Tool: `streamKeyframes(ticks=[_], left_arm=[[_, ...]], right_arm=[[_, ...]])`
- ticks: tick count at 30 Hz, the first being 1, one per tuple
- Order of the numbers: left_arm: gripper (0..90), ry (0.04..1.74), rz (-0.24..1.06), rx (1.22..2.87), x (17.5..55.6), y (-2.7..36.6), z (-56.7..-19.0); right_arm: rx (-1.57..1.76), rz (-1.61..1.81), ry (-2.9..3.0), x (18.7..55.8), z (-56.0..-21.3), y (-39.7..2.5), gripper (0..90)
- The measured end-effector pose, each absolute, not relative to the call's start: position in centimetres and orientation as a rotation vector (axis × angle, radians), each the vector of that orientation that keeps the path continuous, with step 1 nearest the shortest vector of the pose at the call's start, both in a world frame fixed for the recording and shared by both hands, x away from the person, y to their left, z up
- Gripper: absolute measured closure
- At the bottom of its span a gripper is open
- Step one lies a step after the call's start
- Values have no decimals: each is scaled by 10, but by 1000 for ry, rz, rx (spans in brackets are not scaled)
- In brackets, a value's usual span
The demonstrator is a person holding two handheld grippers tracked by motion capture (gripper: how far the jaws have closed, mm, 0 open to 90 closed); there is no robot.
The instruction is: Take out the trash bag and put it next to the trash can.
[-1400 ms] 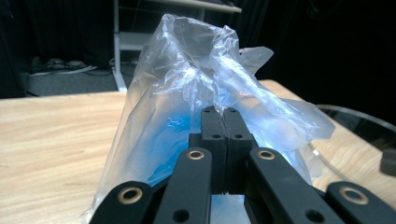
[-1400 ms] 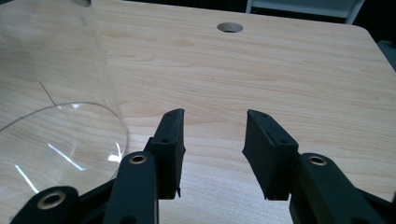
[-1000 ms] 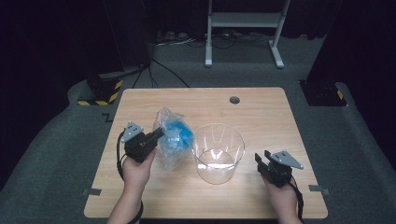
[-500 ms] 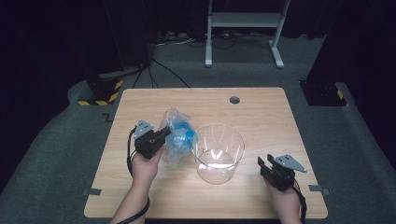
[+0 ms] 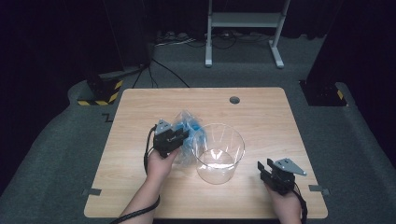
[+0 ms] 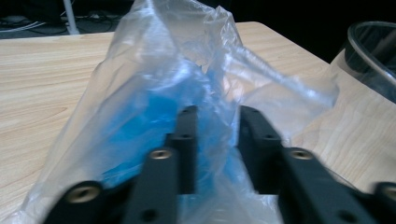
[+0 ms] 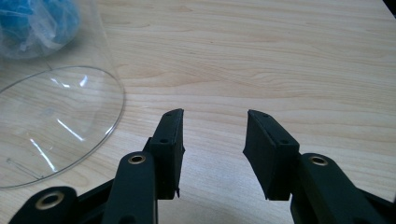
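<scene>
Gripping plastic bag [image 5: 189, 133], left gripper [image 5: 180, 136], beside bowl [image 5: 218, 153]

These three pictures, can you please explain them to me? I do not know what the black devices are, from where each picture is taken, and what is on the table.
There is no robot here. A person holds a hand tool with a two-jaw claw in each hand. The high view looks down on the wooden table from above the person's side. The other two pictures come from small cameras that ride on the tools and look along their black jaws.

On the table stands a clear plastic container. To its left is a thin clear plastic bag with something blue inside; I cannot tell what it is.

The left claw has its jaws closed on the bag's film, as the left gripper view shows. The right claw is open and holds nothing. It is above bare wood, to the right of the container.
</scene>
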State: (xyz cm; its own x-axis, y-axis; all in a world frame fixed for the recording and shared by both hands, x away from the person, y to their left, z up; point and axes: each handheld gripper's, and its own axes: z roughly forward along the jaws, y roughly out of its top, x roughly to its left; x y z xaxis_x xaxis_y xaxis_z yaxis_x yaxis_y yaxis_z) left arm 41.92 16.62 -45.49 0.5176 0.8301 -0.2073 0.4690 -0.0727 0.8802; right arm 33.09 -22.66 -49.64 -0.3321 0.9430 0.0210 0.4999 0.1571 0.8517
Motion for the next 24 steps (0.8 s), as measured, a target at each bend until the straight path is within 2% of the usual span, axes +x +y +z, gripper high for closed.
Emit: streamKeyframes(ticks=[4, 8, 13, 16, 19, 22, 24], left_arm=[[424, 1097, 461, 1670, 411, 176, -443], [286, 1091, 455, 1623, 402, 186, -431], [239, 1026, 543, 1612, 371, 188, -404], [164, 1009, 588, 1677, 357, 188, -400], [178, 1005, 568, 1713, 349, 195, -406], [154, 1077, 523, 1824, 342, 207, -427], [153, 1114, 556, 1905, 337, 211, -440]], right_arm=[[1354, 1091, 1923, 332, -496, -222, 567], [1347, 1095, 1937, 335, -496, -218, 562], [1350, 1114, 1968, 343, -499, -211, 541], [1352, 1119, 1990, 351, -501, -208, 523], [1362, 1122, 2016, 357, -504, -203, 507], [1368, 1116, 2036, 363, -507, -199, 491], [1372, 1113, 2044, 364, -507, -198, 487]])
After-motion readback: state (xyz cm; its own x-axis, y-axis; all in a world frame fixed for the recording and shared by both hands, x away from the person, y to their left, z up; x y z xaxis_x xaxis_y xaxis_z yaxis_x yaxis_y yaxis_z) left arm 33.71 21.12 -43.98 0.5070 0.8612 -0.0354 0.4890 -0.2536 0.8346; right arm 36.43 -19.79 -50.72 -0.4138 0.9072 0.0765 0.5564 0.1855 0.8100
